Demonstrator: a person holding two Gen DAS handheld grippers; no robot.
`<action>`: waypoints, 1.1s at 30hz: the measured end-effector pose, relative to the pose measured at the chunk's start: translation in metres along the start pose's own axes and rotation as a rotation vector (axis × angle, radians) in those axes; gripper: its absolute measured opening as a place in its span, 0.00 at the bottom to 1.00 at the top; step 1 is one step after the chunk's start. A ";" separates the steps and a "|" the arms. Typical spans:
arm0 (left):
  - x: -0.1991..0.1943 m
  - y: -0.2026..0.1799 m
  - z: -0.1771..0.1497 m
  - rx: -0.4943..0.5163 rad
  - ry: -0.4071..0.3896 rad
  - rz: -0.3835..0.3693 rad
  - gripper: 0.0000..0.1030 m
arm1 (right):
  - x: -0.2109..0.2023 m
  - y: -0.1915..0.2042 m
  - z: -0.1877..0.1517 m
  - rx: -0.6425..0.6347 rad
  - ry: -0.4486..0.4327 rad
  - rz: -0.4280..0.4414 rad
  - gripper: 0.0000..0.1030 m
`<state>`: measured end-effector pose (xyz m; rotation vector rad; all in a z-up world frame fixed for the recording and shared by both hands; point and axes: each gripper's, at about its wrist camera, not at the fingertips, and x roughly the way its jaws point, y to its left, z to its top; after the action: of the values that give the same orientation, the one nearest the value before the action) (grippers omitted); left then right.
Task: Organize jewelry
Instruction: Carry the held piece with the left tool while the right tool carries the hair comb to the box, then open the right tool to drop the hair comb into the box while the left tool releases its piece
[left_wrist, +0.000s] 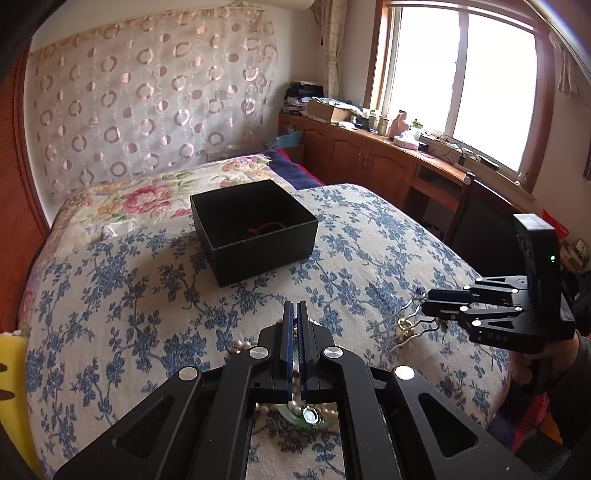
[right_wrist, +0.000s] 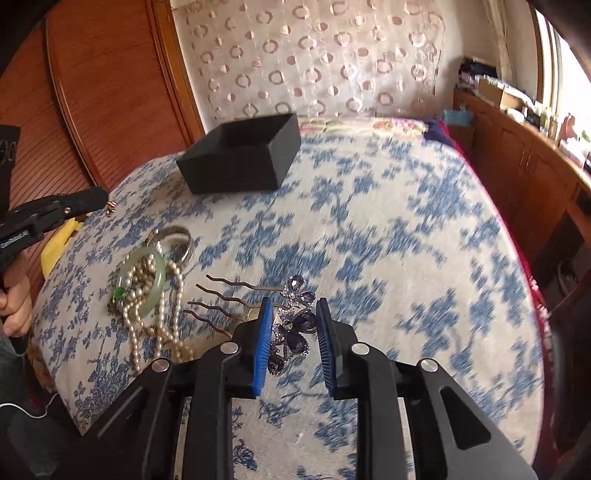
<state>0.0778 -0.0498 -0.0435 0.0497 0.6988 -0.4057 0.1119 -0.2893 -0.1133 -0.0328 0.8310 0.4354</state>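
A sparkly purple hair comb (right_wrist: 291, 325) with wavy metal teeth is seen between the open right gripper (right_wrist: 293, 347) near the bed's (right_wrist: 406, 240) front edge, while the left gripper (left_wrist: 296, 325) is kept shut, holding nothing.

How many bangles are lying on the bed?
2: a pale green bangle tangled with the pearl necklace, and a silver bangle just behind it, toward the black box. Others could hide under the pearls.

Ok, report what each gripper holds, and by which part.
Right gripper straddles the hair comb at its jewelled head, pads not pressing. Left gripper, shut, seems to pinch a gold piece at its tip.
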 end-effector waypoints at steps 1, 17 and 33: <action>0.002 0.001 0.004 0.003 -0.002 0.000 0.01 | -0.002 -0.001 0.004 -0.007 -0.009 -0.005 0.25; 0.054 0.038 0.085 -0.010 -0.022 0.030 0.01 | 0.031 0.005 0.109 -0.122 -0.124 -0.023 0.25; 0.085 0.079 0.097 -0.087 0.012 0.039 0.02 | 0.093 0.030 0.169 -0.198 -0.108 0.007 0.25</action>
<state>0.2263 -0.0241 -0.0297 -0.0161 0.7259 -0.3373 0.2748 -0.1954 -0.0618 -0.1885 0.6802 0.5206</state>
